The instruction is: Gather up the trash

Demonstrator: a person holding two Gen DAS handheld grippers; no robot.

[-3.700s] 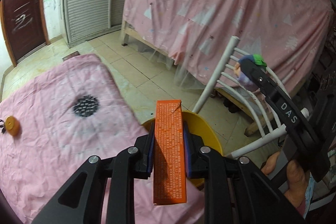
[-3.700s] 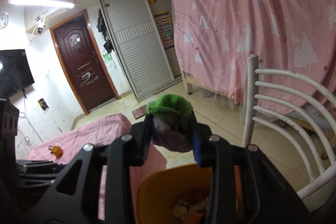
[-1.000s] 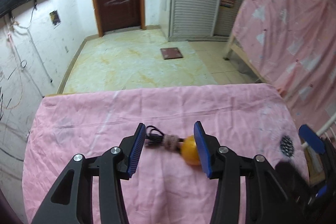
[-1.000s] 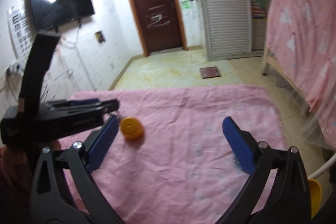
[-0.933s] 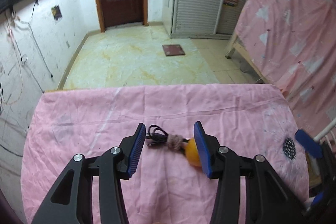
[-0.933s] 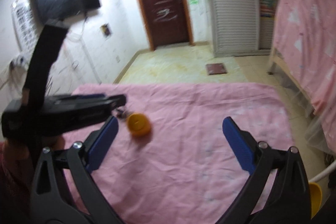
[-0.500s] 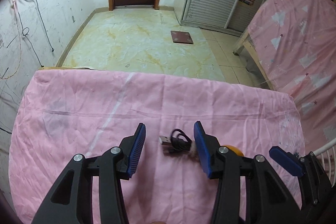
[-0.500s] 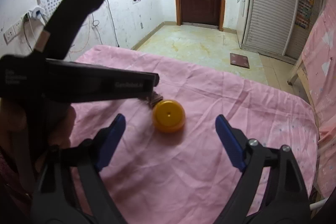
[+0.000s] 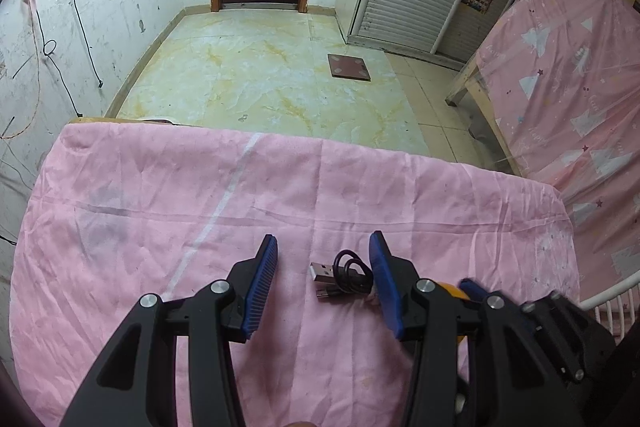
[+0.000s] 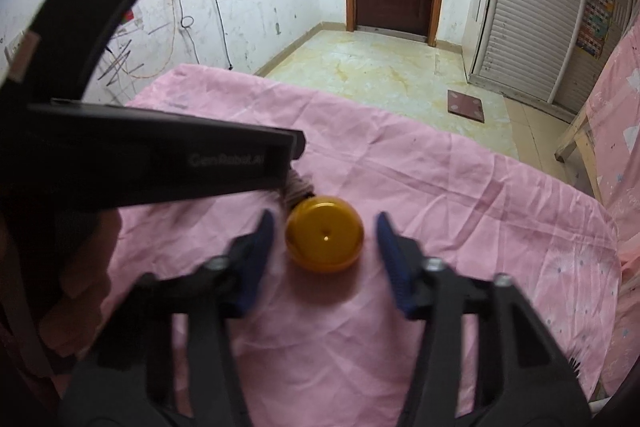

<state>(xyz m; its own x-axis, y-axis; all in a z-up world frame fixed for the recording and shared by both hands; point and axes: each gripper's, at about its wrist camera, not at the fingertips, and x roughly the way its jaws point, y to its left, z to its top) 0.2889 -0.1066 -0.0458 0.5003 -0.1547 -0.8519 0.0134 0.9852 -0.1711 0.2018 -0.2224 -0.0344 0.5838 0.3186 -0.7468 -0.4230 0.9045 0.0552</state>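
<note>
Orange cap (image 10: 324, 234) between closing right tongs (image 10: 324, 247)

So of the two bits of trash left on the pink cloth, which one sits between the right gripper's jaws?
The round orange cap: the right gripper's jaws are closing around it, not yet touching. The coiled black USB cable lies between the left gripper's jaws instead.

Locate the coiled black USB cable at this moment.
In the left wrist view the black USB cable lies on the pink cloth, between the left gripper's open jaws, nearer its right pad. The orange cap sits just to its right.
</note>
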